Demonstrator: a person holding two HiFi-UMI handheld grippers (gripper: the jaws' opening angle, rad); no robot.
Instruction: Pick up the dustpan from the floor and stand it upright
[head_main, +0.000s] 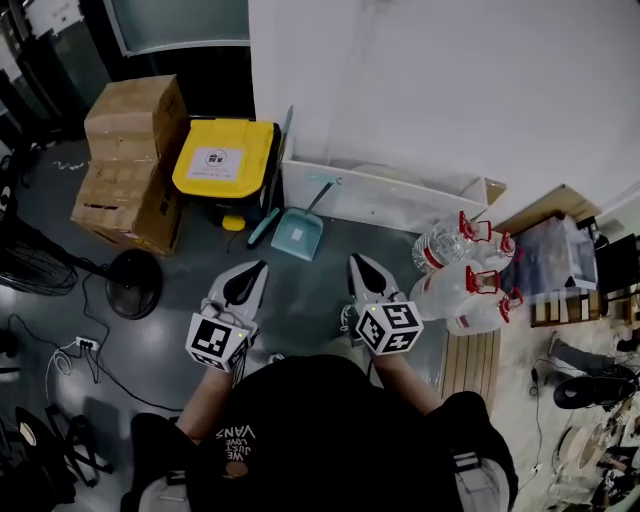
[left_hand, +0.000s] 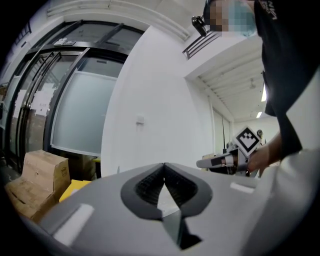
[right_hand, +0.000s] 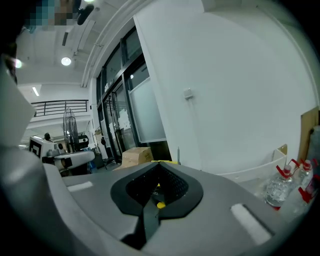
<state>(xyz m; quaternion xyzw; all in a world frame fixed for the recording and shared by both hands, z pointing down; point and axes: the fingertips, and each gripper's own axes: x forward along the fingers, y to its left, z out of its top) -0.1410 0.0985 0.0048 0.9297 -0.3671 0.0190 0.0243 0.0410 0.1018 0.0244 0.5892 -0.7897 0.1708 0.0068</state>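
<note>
In the head view the teal dustpan (head_main: 298, 235) sits on the dark floor by the white wall. Its handle slants up toward a long white tray (head_main: 400, 200). A teal-handled brush (head_main: 263, 228) lies just left of it. My left gripper (head_main: 262, 265) and right gripper (head_main: 354, 258) hover side by side in front of me, short of the dustpan, both shut and holding nothing. In the left gripper view the shut left gripper (left_hand: 164, 165) points level at the white wall. The shut right gripper (right_hand: 159, 164) faces the same wall. Neither gripper view shows the dustpan.
A bin with a yellow lid (head_main: 225, 158) and stacked cardboard boxes (head_main: 128, 160) stand at the left of the dustpan. Large water bottles with red caps (head_main: 462, 272) lie at the right, beside a wooden pallet (head_main: 470, 362). A round fan base (head_main: 134, 283) and cables lie at the left.
</note>
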